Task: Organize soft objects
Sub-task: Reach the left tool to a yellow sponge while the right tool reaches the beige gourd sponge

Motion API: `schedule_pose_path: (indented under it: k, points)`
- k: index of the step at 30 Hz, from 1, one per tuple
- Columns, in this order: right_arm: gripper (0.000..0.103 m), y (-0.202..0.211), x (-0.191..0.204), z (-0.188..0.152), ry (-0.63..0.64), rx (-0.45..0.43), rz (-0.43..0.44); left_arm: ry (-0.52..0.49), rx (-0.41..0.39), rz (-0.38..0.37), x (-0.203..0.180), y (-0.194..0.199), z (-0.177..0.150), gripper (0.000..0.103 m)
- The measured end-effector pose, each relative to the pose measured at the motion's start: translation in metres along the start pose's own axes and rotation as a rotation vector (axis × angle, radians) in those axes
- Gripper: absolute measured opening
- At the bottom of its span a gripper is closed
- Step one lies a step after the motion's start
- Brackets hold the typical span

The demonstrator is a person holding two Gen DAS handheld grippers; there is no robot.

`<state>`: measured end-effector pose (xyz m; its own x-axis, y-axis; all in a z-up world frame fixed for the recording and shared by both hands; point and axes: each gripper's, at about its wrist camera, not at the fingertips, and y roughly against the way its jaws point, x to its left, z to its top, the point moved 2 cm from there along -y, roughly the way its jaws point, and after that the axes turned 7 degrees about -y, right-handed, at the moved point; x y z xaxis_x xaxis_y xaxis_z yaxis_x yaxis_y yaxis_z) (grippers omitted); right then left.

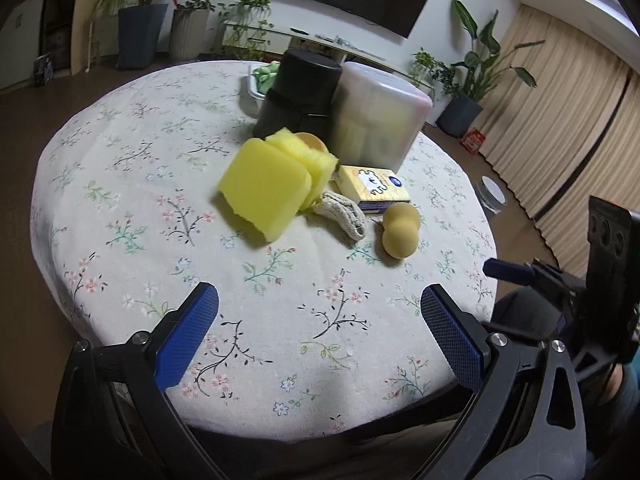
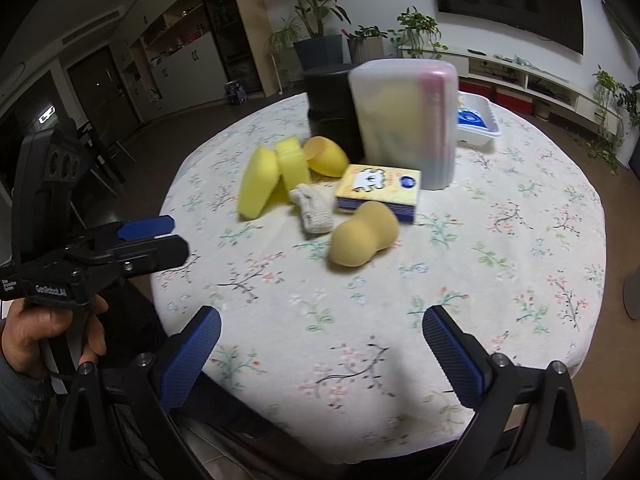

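- The left gripper (image 1: 319, 332) hangs over the near edge of a round table (image 1: 120, 184), its two blue-padded fingers spread wide with nothing between them.
- The right gripper (image 2: 321, 354) is held the same way at the near rim, its jaws wide apart and empty; a hand (image 2: 48, 332) grips the left tool's handle at the frame's left edge.
- Nearest the grippers lies one tan, peanut-shaped sponge (image 2: 362, 236) on the flowered tablecloth (image 2: 500, 240).
- Just beside it sits one folded beige knitted cloth (image 2: 312, 212), touching the yellow pile behind it.
- Two thick yellow sponges (image 1: 266, 188) lean together on edge, left of the cloth.
- One yellow-and-blue packaged sponge (image 2: 380, 192) lies flat between the peanut sponge and the containers.
- One tan, rounded cup-shaped piece (image 2: 326, 156) rests behind the yellow sponges, against the dark container.
- Two tall containers stand side by side at the table's centre: one black cylinder (image 1: 300, 94) and one frosted plastic box (image 2: 404, 120), with pale yellow contents dimly visible.
- One white tray (image 2: 478, 124) sits behind them.
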<state>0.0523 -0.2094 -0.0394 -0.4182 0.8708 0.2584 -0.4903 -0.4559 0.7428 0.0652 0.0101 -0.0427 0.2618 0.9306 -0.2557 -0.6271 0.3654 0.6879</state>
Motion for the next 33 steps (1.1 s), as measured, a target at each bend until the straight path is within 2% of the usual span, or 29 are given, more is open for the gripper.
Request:
schedule_pose_path:
  k: [8,14,19,26,28,33]
  points:
    - [0.103,-0.007,0.004,0.003,-0.021,-0.006,-0.027,-0.024,0.017,0.006,-0.005,-0.014,0.014,0.103]
    - [0.103,-0.019,-0.012,0.019,-0.086,-0.006,-0.078,-0.037,0.064,0.053,0.005,-0.035,0.033,0.103]
    - [0.103,-0.042,-0.027,0.03,-0.145,0.044,-0.103,-0.037,0.1,0.099,0.025,-0.051,0.056,0.103]
    - [0.097,-0.057,-0.032,0.039,-0.161,0.061,-0.108,-0.006,0.185,0.084,0.044,-0.074,0.055,0.103]
    - [0.095,-0.061,-0.033,0.041,-0.157,0.062,-0.114,-0.002,0.185,0.067,0.046,-0.079,0.052,0.103]
    - [0.095,-0.068,-0.033,0.045,-0.155,0.067,-0.111,-0.124,0.165,0.094,0.034,-0.083,0.052,0.103]
